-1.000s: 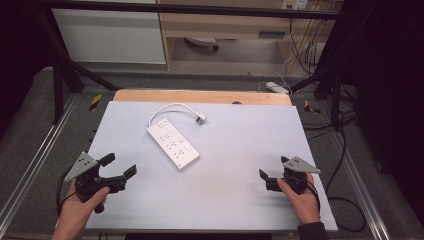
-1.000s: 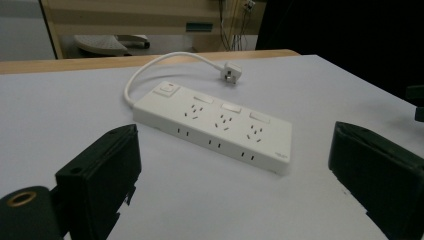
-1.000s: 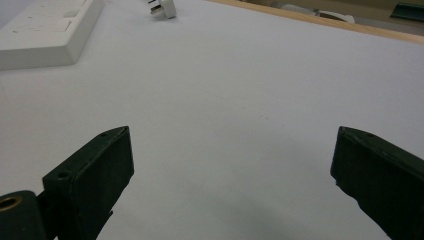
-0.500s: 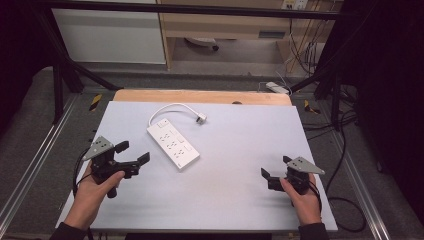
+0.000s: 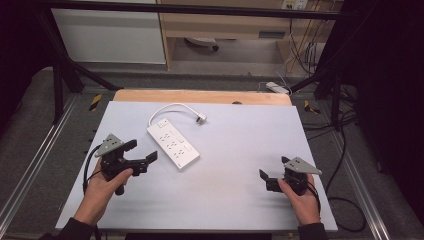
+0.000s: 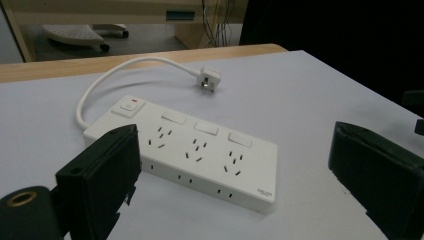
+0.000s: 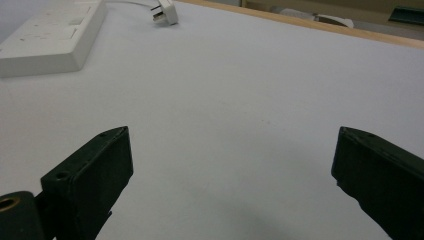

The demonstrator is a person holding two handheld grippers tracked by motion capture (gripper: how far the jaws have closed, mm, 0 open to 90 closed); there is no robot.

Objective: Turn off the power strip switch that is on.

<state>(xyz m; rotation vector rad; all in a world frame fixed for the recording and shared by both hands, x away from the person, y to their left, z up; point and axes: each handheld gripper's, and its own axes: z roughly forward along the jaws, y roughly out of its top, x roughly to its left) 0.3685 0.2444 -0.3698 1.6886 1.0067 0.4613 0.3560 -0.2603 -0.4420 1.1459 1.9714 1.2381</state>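
Newly, the left gripper (image 5: 139, 152) had advanced, jaws apart, to just beside the power strip (image 5: 173, 144) lying mid-table (image 5: 240, 150); grasp likely imminent. Right gripper (image 5: 274, 174), jaws apart, rested well away.

Your desk (image 5: 240, 200) has a pale grey top with a wooden strip (image 5: 200, 96) along its far edge. Beyond it you face a white cabinet (image 5: 110, 35) and a wooden shelf unit (image 5: 225, 25) on grey floor (image 5: 30, 125), with cables (image 5: 305, 55) hanging at the far right corner and darkness on both sides.
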